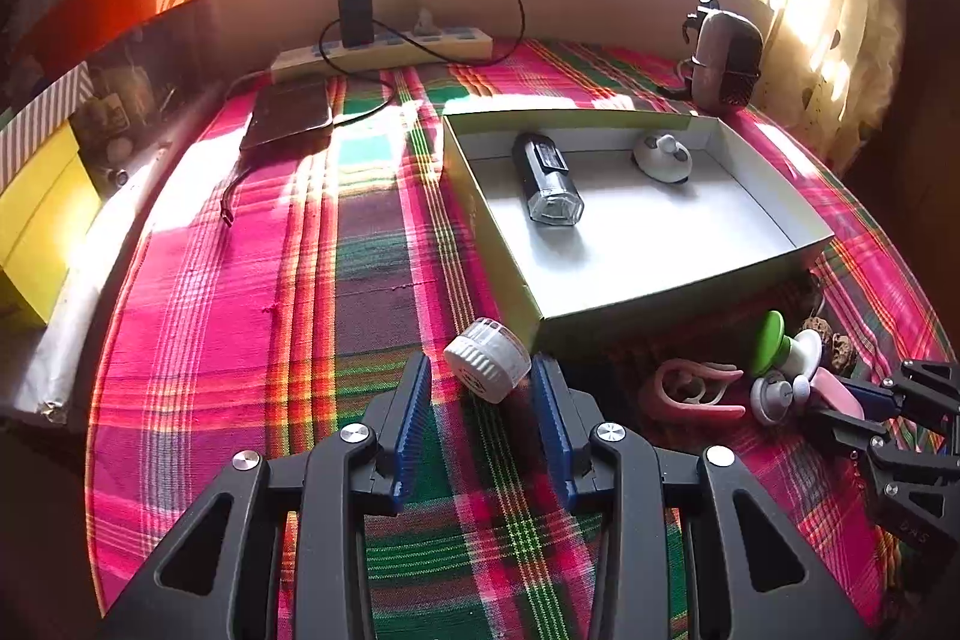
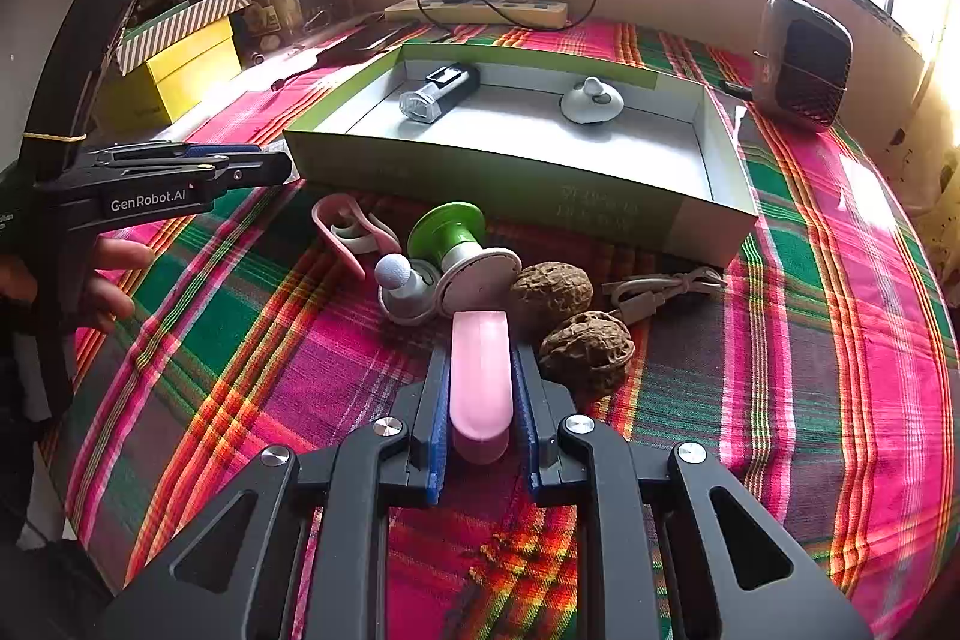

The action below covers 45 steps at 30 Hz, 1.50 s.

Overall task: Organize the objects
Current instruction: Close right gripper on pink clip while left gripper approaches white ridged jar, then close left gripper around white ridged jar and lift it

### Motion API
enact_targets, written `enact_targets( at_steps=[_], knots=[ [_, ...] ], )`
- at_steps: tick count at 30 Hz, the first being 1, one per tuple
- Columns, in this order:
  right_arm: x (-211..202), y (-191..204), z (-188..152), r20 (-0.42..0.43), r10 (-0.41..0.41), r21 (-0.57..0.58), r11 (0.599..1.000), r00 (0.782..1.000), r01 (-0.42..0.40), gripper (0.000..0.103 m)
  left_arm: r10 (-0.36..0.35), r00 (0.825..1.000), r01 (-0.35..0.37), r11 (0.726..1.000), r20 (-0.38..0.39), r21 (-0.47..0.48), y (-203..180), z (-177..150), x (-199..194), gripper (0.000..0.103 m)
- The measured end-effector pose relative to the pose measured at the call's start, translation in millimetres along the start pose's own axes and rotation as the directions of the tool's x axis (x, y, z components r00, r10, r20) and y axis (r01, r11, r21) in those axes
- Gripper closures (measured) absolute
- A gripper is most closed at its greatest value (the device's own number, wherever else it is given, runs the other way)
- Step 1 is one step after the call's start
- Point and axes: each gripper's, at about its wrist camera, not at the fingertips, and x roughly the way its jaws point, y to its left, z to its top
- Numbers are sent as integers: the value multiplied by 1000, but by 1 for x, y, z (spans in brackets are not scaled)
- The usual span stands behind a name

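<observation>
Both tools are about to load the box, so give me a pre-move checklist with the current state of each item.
1. Right tool shut on the pink piece: ok, pads on both of its sides.
2. Left tool gripping the white round cap: not ok, the cap sits at the fingertips with the jaws apart.
3. Free floor in the box: ok, only the flashlight and a white round gadget lie near the far wall.
4. Pink piece clear of the walnuts: cannot tell.
5. Cap clear of the box's near corner: cannot tell, it looks close.

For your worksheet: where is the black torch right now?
The black torch lies inside the open box, left of the white round gadget.
</observation>
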Motion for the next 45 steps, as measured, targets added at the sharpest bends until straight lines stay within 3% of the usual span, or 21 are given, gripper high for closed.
enact_targets(
  at_steps=[12, 17, 21, 27, 33, 39, 45],
  knots=[
    [0, 0, 0, 0, -2, -2, 1000, 1000, 2, 83, -3, 999, 7, 994, -36, 113, 1, 5, 14, 70],
    [0, 0, 0, 0, -1, -1, 1000, 1000, 1, 83, 7, 999, -4, 997, -34, 79, 16, 5, 13, 70],
    [0, 1, -1, 0, -3, -2, 1000, 1000, 3, 83, -20, 999, 20, 1000, -33, -2, 30, 7, 15, 70],
    [0, 1, -1, 0, -4, -2, 1000, 1000, 4, 83, 7, 999, -7, 1000, -33, -28, 36, 5, 14, 70],
    [0, 1, -1, 0, -5, -3, 1000, 1000, 5, 83, 5, 1000, -5, 993, 3, -115, 43, 15, 12, 70],
    [0, 1, -1, 0, -2, 1, 1000, 1000, 2, 83, -19, 1000, 19, 999, 11, -44, 34, 23, 16, 70],
    [0, 1, -1, 0, -2, 1, 1000, 1000, 2, 83, -27, 1000, 27, 995, 1, -100, 40, 34, 26, 70]
  ],
)
